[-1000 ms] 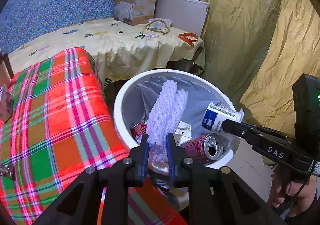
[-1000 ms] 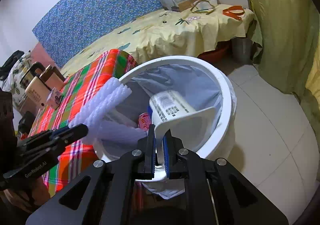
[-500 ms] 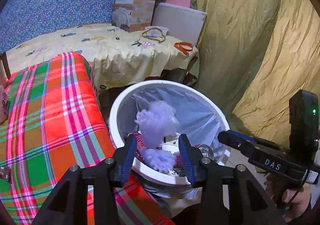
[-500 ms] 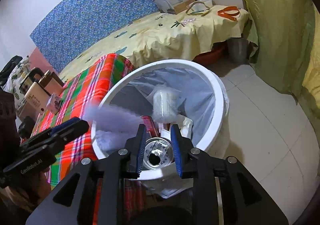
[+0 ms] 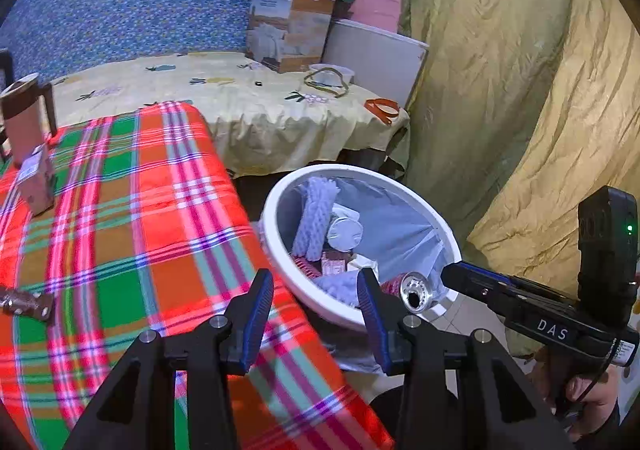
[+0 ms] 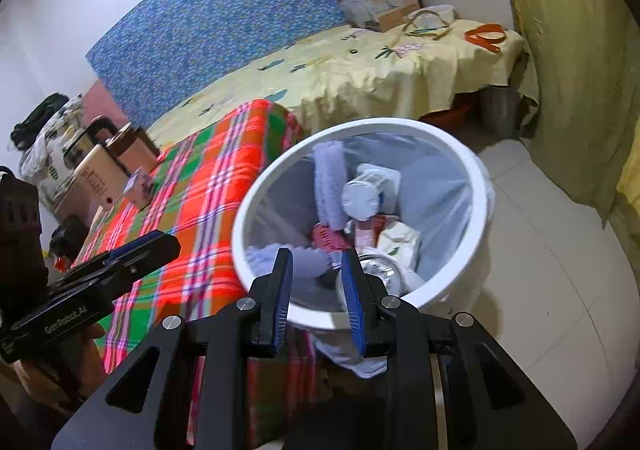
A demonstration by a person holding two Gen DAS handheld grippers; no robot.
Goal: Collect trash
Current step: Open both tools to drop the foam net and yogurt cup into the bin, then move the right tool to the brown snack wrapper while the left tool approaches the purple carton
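Both grippers have let go since the earlier frames: the foam net (image 5: 314, 216) that the left gripper (image 5: 316, 316) pinched and the white bottle (image 6: 362, 196) that the right gripper (image 6: 316, 300) pinched now lie inside the bin (image 5: 276, 250). Both sets of jaws have just opened and stand apart with nothing between them, and both views have drawn back from the rim.

In the bin the net leans upright against the far-left wall, the bottle just beside it with its round end facing up, and a can (image 5: 416, 292) lies near the front rim.

Any trash left to collect is probably on the plaid cloth (image 5: 132, 234), which lies to the left of the bin, so the left hand is the nearer one. A dark wrapper (image 5: 26, 304) at the cloth's left edge, its long axis across the view, looks a likely candidate.

Only the left view shows that wrapper; only the right view shows the bare floor (image 6: 540, 270) to the right of the bin.
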